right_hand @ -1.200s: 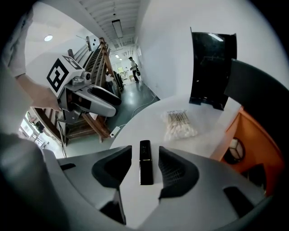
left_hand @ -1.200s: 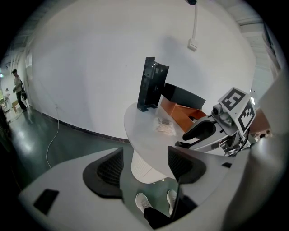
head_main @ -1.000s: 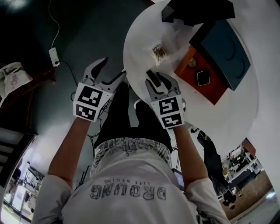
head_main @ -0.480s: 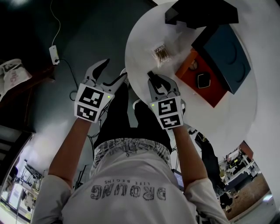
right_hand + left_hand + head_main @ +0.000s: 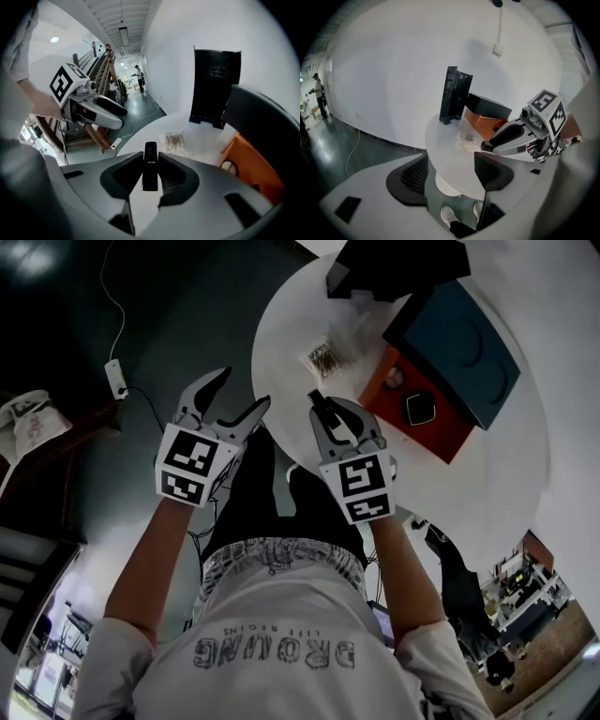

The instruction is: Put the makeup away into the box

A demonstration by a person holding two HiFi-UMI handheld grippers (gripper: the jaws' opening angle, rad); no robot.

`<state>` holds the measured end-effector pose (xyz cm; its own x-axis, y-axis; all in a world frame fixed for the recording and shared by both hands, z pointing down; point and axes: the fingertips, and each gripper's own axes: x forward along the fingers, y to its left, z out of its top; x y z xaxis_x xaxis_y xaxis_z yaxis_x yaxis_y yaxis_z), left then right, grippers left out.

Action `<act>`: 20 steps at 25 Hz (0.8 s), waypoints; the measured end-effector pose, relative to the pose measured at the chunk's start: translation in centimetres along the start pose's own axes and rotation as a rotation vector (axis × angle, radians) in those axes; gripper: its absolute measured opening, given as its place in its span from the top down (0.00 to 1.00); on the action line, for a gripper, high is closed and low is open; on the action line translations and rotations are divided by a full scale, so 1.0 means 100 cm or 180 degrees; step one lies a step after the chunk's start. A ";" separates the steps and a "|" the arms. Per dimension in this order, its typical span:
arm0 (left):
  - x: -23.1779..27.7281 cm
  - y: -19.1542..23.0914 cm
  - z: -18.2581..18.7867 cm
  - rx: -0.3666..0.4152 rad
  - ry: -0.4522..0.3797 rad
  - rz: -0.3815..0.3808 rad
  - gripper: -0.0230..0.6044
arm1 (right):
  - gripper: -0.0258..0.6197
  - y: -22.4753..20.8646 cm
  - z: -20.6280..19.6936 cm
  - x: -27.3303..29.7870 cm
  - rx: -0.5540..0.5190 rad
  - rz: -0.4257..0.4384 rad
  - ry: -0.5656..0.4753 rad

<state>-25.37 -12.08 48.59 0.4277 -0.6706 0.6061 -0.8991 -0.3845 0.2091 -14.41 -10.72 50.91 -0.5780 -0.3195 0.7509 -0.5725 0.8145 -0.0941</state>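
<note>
Left gripper (image 5: pixel 242 388): jaws wide apart, empty, over the floor beside the white table (image 5: pixel 281 343). Right gripper (image 5: pixel 330 413): jaws just closed on a slim black makeup tube (image 5: pixel 150 164) above the table edge. Clear packet (image 5: pixel 322 357) just beyond. Orange box (image 5: pixel 441 437) open, holding a small round pot (image 5: pixel 396 378) and a black compact (image 5: pixel 419 409).

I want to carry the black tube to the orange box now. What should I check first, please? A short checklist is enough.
1. Hold: the right claw has just closed on the black tube: ok.
2. Hold firm enough for carrying: cannot tell.
3. Other hand: the left claw is open and empty: ok.
4. Opening: the orange box is open, the blue lid off it: ok.
5. Room: bare floor shows inside the box: ok.
6. Way: the clear bag lies apart from the box: ok.
</note>
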 end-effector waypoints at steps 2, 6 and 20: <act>0.002 -0.006 0.011 0.0048 -0.0026 -0.0038 0.44 | 0.80 -0.006 0.007 -0.009 0.0036 -0.0047 -0.0071; 0.008 -0.021 0.031 0.0182 -0.0054 -0.0130 0.44 | 0.80 -0.023 0.013 -0.030 0.0125 -0.0165 -0.0175; 0.053 -0.092 0.074 0.0610 0.0012 -0.0624 0.44 | 0.80 -0.105 -0.021 -0.088 0.0615 -0.0726 -0.0279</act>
<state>-14.13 -16.72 44.18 0.5911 -0.5692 0.5714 -0.7651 -0.6200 0.1739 -2.04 -15.44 46.67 -0.4650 -0.5307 0.7086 -0.7883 0.6125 -0.0586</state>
